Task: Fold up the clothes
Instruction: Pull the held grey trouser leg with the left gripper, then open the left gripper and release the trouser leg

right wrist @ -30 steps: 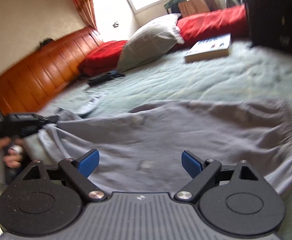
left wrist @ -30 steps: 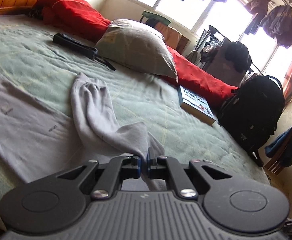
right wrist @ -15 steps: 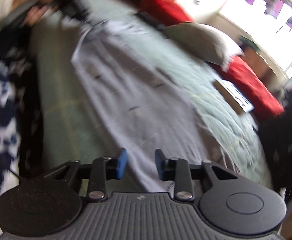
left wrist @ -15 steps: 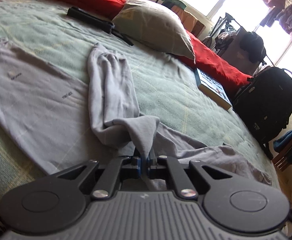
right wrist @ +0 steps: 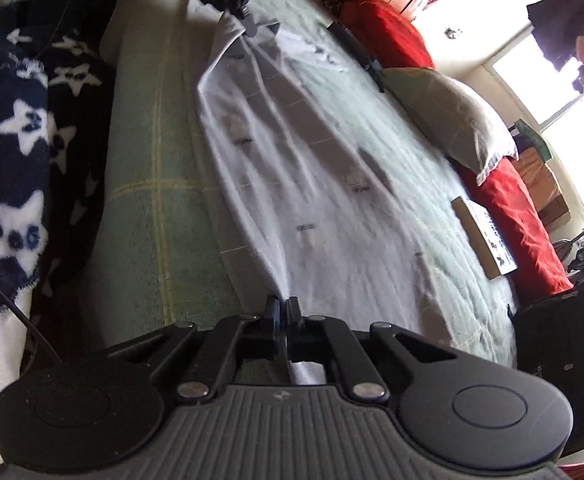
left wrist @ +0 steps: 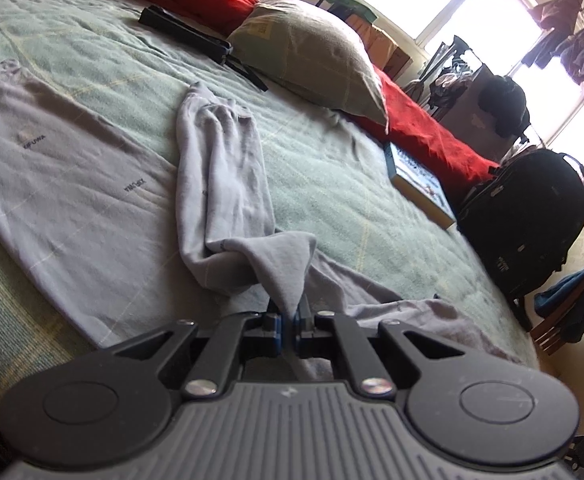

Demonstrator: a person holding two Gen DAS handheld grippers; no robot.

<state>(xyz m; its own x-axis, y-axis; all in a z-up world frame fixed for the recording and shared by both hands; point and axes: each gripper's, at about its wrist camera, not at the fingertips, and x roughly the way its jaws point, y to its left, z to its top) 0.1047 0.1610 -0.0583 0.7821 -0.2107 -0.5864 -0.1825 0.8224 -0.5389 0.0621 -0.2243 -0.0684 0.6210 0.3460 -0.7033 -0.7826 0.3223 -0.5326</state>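
A pale grey shirt (left wrist: 72, 168) lies on the green bedspread (left wrist: 331, 176), near a red blanket (left wrist: 423, 136) and black backpack (left wrist: 527, 216).

A bed (left wrist: 331, 184) covered by a pale green quilted spread is seen; on it a grey garment (left wrist: 72, 168) is laid out flat, with a grey pillow (left wrist: 315, 56), red bedding (left wrist: 423, 132), a book (left wrist: 419, 178) and a black folded tripod (left wrist: 188, 36) lying beyond it

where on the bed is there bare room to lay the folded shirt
Bare blanket lies between the shirt sleeve and the book, below the pillow. Another strip runs along the near edge beside the shirt in the right view. Crowded along the far side: pillow, red bedding, black case.
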